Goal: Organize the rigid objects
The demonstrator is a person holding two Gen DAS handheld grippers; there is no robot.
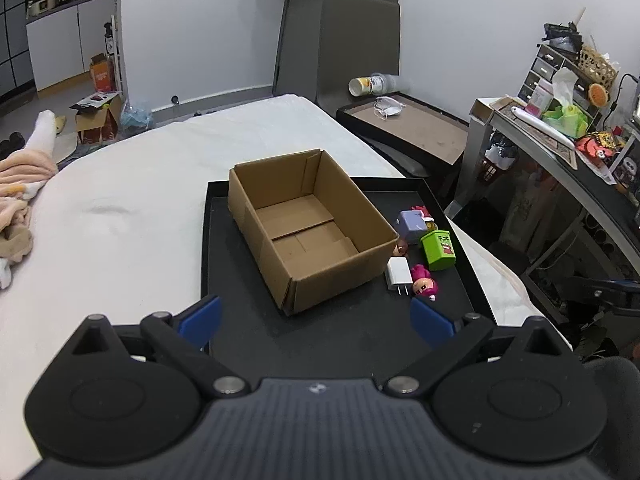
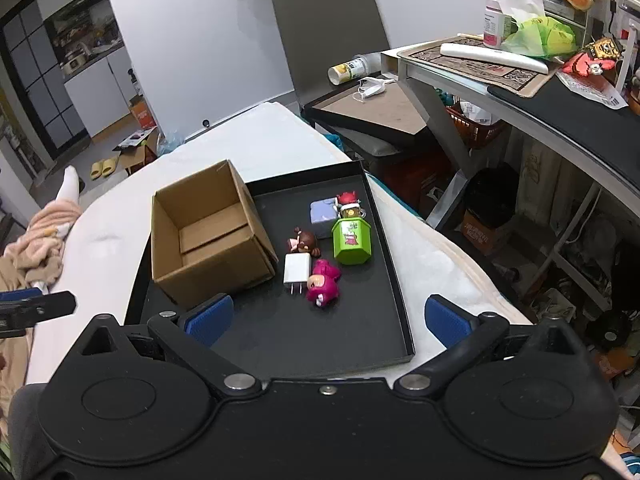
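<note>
Corrugated cardboard box at black tray's left edge. Glossy plastic toys along right edge. Left gripper and right gripper both spread wide, gripping nothing.

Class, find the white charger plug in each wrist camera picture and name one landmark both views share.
Left wrist view: white charger plug sits right of centre, beside the box's near corner.
Right wrist view: it lies near centre, left of the pink toy.
Shared landmark: cardboard box.
</note>
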